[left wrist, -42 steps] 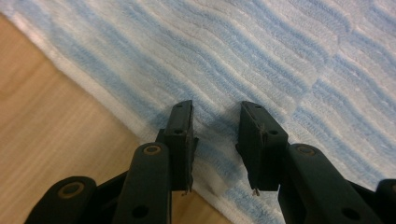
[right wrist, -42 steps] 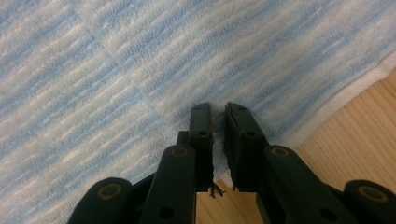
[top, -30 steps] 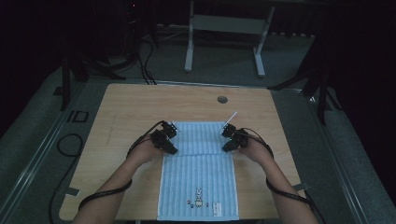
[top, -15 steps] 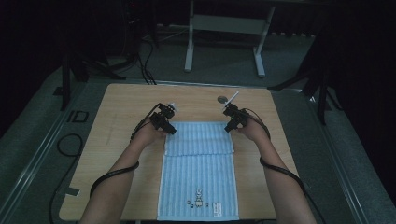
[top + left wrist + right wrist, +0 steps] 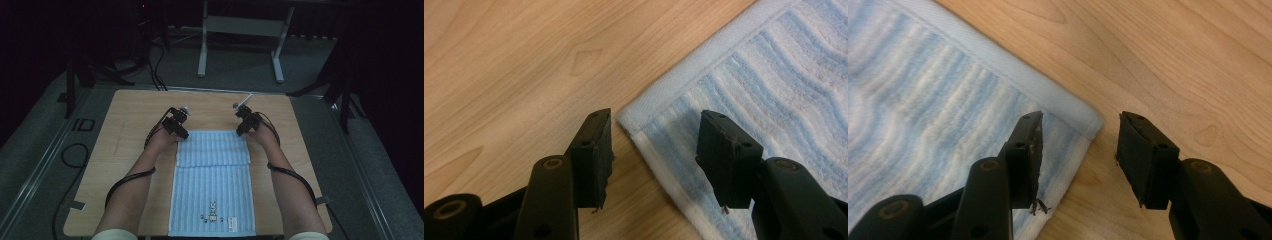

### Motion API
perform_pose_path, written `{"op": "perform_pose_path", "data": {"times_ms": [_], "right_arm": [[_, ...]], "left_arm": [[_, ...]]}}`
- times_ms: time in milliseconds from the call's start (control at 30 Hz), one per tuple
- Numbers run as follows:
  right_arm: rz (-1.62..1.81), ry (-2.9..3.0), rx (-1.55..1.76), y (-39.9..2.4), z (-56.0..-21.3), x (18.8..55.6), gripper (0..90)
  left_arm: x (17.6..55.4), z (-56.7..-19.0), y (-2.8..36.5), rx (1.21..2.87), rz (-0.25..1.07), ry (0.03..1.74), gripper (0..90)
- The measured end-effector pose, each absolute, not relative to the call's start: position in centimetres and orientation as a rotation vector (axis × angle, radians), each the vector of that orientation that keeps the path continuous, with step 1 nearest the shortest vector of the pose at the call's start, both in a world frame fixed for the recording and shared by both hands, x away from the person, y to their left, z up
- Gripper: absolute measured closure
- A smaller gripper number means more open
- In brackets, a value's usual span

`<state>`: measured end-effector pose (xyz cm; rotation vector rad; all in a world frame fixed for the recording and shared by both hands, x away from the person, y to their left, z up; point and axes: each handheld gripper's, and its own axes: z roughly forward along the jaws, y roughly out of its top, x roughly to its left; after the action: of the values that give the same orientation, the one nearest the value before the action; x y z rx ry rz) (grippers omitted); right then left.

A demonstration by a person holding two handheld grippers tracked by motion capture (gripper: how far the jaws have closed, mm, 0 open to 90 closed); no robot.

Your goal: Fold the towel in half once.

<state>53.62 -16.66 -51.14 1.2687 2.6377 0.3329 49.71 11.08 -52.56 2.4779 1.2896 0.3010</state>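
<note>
A light blue striped terry towel (image 5: 212,187), its far end folded back over itself, lies from the wooden table's (image 5: 125,120) near edge toward its middle. The left gripper (image 5: 176,126) and right gripper (image 5: 246,121) hover over the fold's two corners, jaws just opened, gripping nothing.

pale blue-and-white striped towel (image 5: 212,185) on a light wood-grain table (image 5: 130,115); black jaws.
</note>
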Motion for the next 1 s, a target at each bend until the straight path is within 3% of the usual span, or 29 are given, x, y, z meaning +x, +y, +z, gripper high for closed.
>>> {"op": "perform_pose_path", "data": {"times_ms": [167,267,300,367,433,533,567,733,1000], "right_arm": [[0.342,2.655,1.311,-16.8,-52.0,53.9,56.3],[0.339,2.685,1.281,-16.5,-51.9,53.7,69.7],[0.339,2.685,1.281,-16.5,-51.9,53.7,69.7],[0.329,2.72,1.229,-15.9,-51.9,53.2,82.1],[0.305,2.726,1.195,-15.6,-51.9,52.9,83.3],[0.288,2.717,1.174,-15.4,-51.9,52.7,83.9],[0.288,2.713,1.169,-15.4,-51.8,52.6,84.0],[0.289,2.704,1.149,-15.6,-51.2,52.3,84.1],[0.457,2.639,1.118,-16.8,-46.6,51.5,84.2]], "left_arm": [[49.8,-52.7,10.8,2.487,0.312,1.271,47.3],[49.9,-52.7,11.0,2.478,0.289,1.272,46.9],[49.9,-52.7,11.0,2.478,0.289,1.272,47.0],[49.9,-52.8,11.4,2.451,0.244,1.286,47.5],[49.7,-52.8,11.2,2.455,0.24,1.258,53.8],[49.2,-52.6,10.5,2.479,0.211,1.204,79.8],[49.1,-52.6,10.1,2.5,0.24,1.184,81.8],[48.7,-51.7,9.8,2.488,0.248,1.154,83.9],[48.2,-47.2,11.1,2.395,0.355,1.127,83.7]]}}
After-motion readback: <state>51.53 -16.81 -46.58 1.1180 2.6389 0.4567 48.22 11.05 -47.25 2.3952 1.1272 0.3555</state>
